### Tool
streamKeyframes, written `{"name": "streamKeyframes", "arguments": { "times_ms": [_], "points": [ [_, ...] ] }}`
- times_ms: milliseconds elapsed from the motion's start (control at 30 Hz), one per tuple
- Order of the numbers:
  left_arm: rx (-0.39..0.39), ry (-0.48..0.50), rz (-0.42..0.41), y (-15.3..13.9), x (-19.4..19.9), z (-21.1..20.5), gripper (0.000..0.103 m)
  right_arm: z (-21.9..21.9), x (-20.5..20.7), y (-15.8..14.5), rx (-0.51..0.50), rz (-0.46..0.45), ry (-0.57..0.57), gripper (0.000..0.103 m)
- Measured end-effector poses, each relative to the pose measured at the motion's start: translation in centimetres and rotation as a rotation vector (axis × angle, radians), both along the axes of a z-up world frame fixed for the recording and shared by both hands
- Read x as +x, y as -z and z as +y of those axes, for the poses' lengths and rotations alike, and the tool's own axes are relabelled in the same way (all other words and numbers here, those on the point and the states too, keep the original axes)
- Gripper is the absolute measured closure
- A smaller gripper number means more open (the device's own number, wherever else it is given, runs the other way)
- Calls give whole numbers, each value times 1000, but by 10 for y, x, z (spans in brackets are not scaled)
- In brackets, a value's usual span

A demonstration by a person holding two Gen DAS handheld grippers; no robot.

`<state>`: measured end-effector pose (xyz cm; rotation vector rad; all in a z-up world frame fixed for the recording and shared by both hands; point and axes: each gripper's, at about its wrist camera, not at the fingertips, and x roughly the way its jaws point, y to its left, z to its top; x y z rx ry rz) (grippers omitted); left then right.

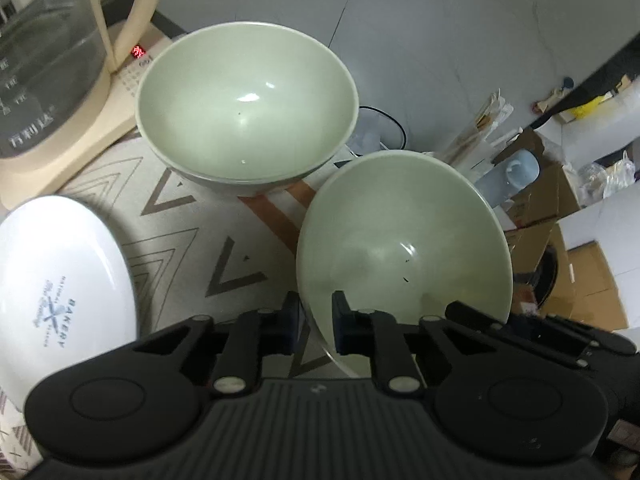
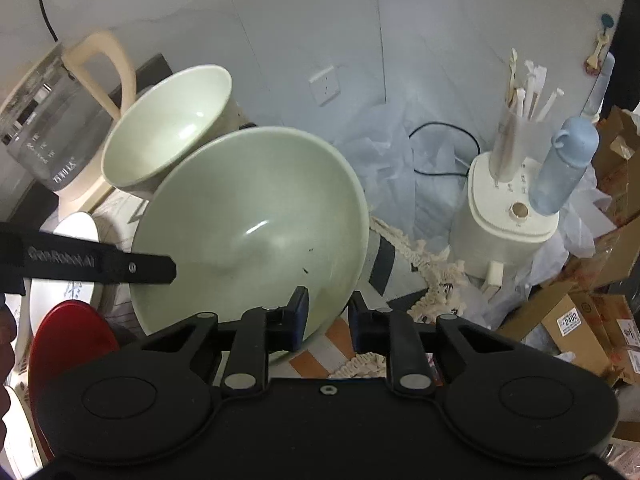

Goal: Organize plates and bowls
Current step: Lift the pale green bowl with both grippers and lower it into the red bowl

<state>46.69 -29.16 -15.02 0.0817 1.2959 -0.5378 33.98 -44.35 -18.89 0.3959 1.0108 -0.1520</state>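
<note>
A pale green bowl (image 1: 404,240) is held tilted between both grippers. My left gripper (image 1: 316,320) is shut on its left rim. My right gripper (image 2: 328,318) is shut on its right rim; the bowl also shows in the right wrist view (image 2: 256,232). The left gripper's finger (image 2: 100,266) reaches in from the left there. A second pale green bowl (image 1: 248,108) stands behind it, stacked in another bowl; it also shows in the right wrist view (image 2: 168,128). A white plate with "BAKERY" print (image 1: 60,276) lies at the left. A red plate (image 2: 68,344) sits at the lower left.
A glass kettle on a cream base (image 1: 48,72) stands at the back left. A patterned mat (image 1: 200,240) covers the table. A cream appliance (image 2: 504,224) with a straw cup and a blue bottle (image 2: 568,164) stands right. Cardboard boxes (image 2: 580,320) lie at the far right.
</note>
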Motion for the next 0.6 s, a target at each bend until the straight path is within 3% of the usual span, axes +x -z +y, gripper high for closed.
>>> {"name": "streamKeyframes", "arguments": {
  "times_ms": [133, 600],
  "points": [
    [-27, -21, -3, -8, -6, 9, 88, 1, -7, -10, -7, -32, 9, 82],
    [-103, -73, -141, -61, -31, 44, 91, 23, -32, -57, -53, -186, 20, 82]
  ]
}}
